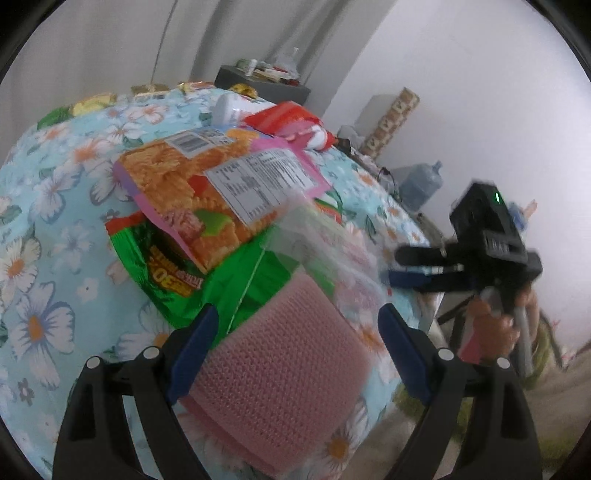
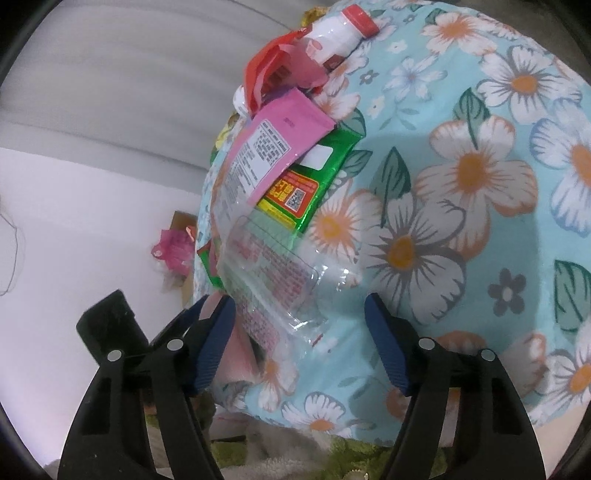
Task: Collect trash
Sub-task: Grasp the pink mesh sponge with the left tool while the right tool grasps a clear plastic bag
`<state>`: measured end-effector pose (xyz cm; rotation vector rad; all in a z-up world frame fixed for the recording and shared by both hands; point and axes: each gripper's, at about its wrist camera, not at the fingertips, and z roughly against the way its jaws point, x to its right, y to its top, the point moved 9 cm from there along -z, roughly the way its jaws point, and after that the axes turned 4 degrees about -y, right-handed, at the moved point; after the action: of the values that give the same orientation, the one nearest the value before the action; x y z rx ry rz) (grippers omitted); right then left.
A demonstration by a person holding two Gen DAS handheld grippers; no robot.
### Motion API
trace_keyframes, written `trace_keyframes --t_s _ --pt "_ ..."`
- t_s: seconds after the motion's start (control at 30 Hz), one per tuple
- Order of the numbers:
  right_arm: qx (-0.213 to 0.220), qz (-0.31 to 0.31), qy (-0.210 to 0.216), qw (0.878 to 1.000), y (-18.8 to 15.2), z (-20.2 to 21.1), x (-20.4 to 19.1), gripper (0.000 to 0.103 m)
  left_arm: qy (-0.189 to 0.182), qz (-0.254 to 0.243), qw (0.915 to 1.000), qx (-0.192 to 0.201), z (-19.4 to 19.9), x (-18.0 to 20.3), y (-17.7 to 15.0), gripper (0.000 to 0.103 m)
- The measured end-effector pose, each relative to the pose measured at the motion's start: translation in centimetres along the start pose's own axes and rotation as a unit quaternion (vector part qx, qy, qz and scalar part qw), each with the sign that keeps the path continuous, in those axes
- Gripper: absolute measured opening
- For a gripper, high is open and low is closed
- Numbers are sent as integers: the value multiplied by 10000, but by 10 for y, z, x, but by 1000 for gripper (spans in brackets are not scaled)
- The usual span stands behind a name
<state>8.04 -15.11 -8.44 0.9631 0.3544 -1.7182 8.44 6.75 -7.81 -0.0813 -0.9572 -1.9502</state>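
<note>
A pile of wrappers lies on the floral cloth: an orange-and-pink noodle packet, a green foil packet, a clear plastic wrapper and a red wrapper. My left gripper is open around a pink knitted pad at the near edge; its right pad stands clear of it. My right gripper is open, with the clear printed wrapper lying between its fingers. Seen from the left wrist, the right gripper comes in from the right, held by a hand.
A white bottle with a red cap lies beyond the pile. Gold wrappers sit along the far edge. A dark side table and a water jug stand past the cloth. Green rug is below the near edge.
</note>
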Motion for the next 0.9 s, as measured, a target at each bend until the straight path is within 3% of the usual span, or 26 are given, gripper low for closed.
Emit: trace_keyframes --t_s 0.27,0.63,0.77,0.9 --pt "-34 -36 24 10000 7 -14 -4 62 629 -1096 9914 -351 -9 19 -28 90" --pt "-45 -104 106 9999 13 -16 6 58 1096 -1930 9731 -622 -16 29 -44 93" --pt "-41 -103 118 9999 13 -13 12 56 1208 -2048 9681 -788 -24 26 -50 94" --pt "-26 -129 119 9998 11 -8 15 52 1272 -1908 9699 -815 -27 22 -50 94"
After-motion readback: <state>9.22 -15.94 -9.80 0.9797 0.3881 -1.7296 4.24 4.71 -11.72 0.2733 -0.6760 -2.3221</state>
